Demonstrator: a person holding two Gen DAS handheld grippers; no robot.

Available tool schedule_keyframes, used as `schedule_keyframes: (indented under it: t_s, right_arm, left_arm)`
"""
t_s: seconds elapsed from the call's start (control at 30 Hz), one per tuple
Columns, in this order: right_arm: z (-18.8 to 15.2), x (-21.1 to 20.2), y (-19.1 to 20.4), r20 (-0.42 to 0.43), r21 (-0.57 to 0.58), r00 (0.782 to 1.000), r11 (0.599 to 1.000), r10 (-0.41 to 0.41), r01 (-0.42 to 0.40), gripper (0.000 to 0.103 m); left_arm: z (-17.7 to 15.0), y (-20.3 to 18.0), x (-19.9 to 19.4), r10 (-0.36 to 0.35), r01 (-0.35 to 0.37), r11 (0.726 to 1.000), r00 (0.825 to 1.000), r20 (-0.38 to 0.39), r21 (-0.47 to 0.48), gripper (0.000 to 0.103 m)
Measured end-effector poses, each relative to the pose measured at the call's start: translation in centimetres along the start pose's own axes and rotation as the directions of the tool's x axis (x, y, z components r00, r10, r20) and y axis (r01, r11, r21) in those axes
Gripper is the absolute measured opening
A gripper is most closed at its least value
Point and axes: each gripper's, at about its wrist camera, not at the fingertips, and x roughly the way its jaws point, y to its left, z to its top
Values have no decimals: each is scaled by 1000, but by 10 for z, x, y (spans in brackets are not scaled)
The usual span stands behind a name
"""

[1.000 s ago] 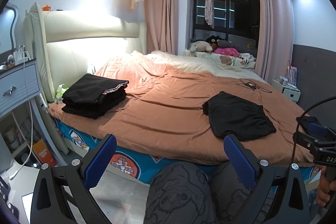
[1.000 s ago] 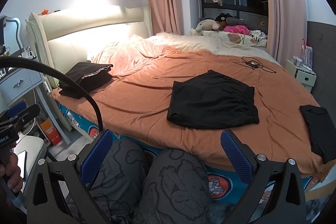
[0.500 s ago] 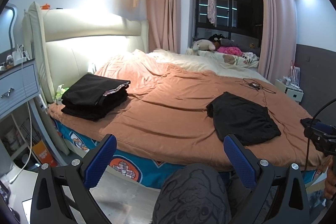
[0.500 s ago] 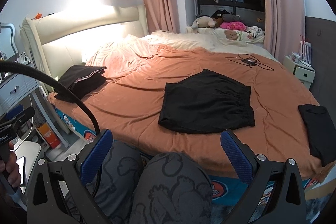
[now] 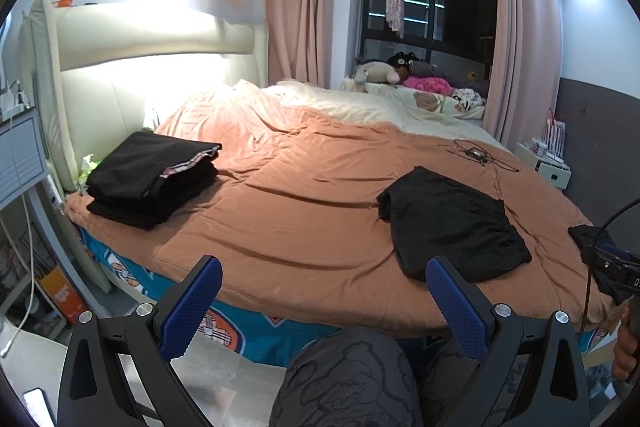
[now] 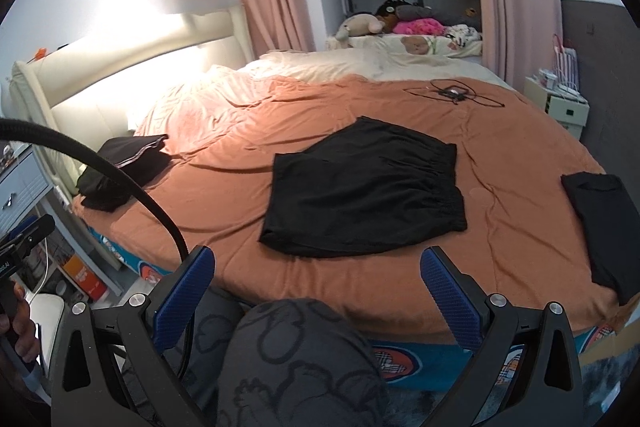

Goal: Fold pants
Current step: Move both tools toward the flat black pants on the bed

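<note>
The person's patterned knees (image 6: 296, 359) fill the lower frame, hiding the bed's near edge between both grippers; the left gripper (image 5: 322, 301) and right gripper (image 6: 316, 291) hang spread wide, holding nothing. Beyond them the black shorts (image 6: 364, 191) lie flat on the orange blanket (image 6: 520, 155). A folded black stack (image 5: 150, 179) sits left, another dark garment (image 6: 604, 223) is cut off right, a cable tangle (image 6: 454, 93) farther back

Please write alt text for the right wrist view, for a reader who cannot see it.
Black shorts lie flat on an orange bedspread, beyond the open right gripper. Folded black clothes sit near the headboard.
</note>
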Motion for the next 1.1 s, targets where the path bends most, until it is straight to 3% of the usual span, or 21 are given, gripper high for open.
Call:
schedule_keyframes:
  t_s: [0.33,0.57,0.73,0.97,1.1]
  right_arm:
    - [5,25,-19,-45,68,999,998,-16,19,103]
    - [9,45,-35,-63,98,998,995,-17,23,103]
    - [11,63,-49,-99,139,995,990,-19,33,103]
    - [15,82,-68,-122,200,992,980,-2,26,103]
    - [17,95,-84,-143,235,990,972,18,16,94]
  left_arm:
    - [-1,-13,47,-45,45,999,996,-79,-3,102]
    - [-1,-24,86,-116,114,993,981,-153,-24,89]
    - [-5,-30,122,-185,171,982,956,-227,-78,79]
    - [-18,-46,173,-269,235,962,903,-335,-139,71]
    - [-23,-58,189,-315,276,949,877,-364,-155,71]
